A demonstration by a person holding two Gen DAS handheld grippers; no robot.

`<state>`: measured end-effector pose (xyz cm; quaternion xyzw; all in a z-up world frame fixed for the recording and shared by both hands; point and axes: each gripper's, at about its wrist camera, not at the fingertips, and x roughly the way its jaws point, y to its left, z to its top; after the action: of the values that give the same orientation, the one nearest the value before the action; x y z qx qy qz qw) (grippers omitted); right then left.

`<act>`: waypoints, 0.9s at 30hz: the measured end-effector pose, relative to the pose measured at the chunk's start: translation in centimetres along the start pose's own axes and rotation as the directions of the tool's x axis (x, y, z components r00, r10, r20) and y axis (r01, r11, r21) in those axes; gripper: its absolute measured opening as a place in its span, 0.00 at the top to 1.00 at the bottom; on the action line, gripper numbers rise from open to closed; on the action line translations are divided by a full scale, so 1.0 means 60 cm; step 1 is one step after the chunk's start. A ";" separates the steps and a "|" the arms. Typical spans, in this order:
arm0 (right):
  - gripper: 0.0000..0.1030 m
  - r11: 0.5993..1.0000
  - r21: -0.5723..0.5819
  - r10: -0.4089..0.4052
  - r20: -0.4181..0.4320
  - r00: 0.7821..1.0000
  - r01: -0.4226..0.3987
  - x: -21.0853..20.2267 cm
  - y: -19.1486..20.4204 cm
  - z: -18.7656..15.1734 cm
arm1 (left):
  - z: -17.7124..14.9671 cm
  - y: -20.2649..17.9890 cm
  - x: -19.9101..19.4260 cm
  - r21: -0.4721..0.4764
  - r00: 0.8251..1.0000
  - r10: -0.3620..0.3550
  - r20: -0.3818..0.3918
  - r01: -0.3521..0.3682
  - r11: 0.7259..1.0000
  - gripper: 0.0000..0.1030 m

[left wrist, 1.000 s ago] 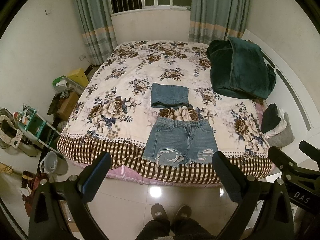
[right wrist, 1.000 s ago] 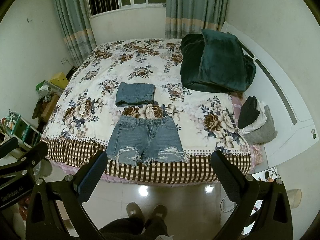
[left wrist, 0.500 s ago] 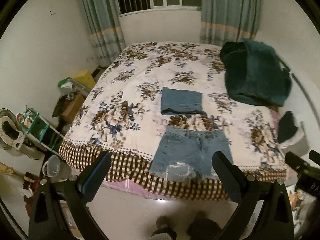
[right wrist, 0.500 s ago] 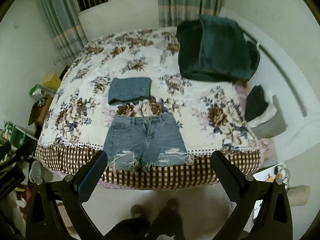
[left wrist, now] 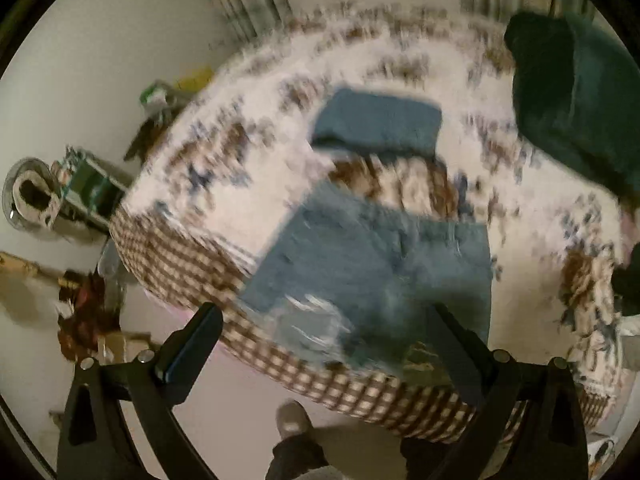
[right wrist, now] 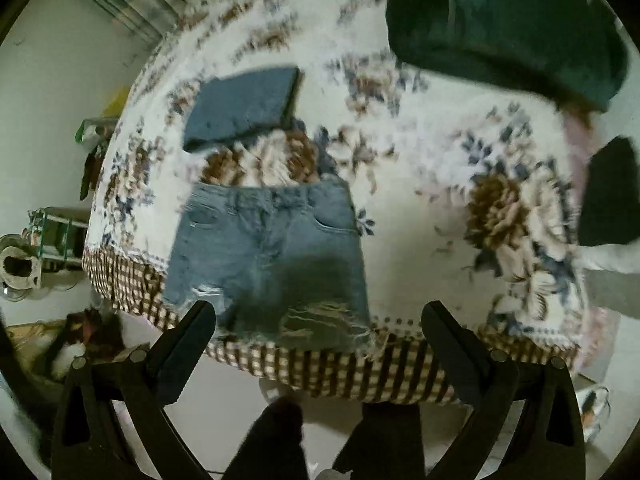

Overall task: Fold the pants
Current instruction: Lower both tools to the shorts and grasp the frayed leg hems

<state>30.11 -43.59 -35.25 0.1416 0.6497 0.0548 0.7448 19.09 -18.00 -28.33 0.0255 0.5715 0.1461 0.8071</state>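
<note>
Ripped blue denim shorts [left wrist: 372, 268] [right wrist: 268, 256] lie flat at the near edge of a floral bedspread [left wrist: 224, 176] [right wrist: 440, 208], waistband away from me. A folded blue denim piece [left wrist: 380, 124] [right wrist: 244, 108] lies just beyond them. My left gripper [left wrist: 326, 344] is open and empty, above the bed edge just short of the shorts' frayed hems. My right gripper [right wrist: 318, 340] is open and empty, over the right leg's hem. Both views are motion-blurred.
A dark green blanket [left wrist: 576, 104] [right wrist: 504, 20] is heaped at the far right of the bed. Dark and white clothes [right wrist: 608, 208] lie at the right edge. Shelves and clutter [left wrist: 80, 192] stand on the floor left of the bed. My feet [right wrist: 280, 412] show below.
Both grippers have moved forward and down toward the bed's near edge; the shorts now loom much larger. Both stay open.
</note>
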 end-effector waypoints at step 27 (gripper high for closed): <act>0.12 0.941 0.061 0.335 -0.296 0.894 -0.332 0.539 -0.122 0.186 | -0.150 -0.239 0.241 0.030 0.981 -0.126 -0.148 0.132 0.991 0.97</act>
<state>45.15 -43.54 -66.85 0.2442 0.7224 0.1996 0.6154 18.08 -29.02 -47.67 -0.0064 0.6320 0.0837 0.7704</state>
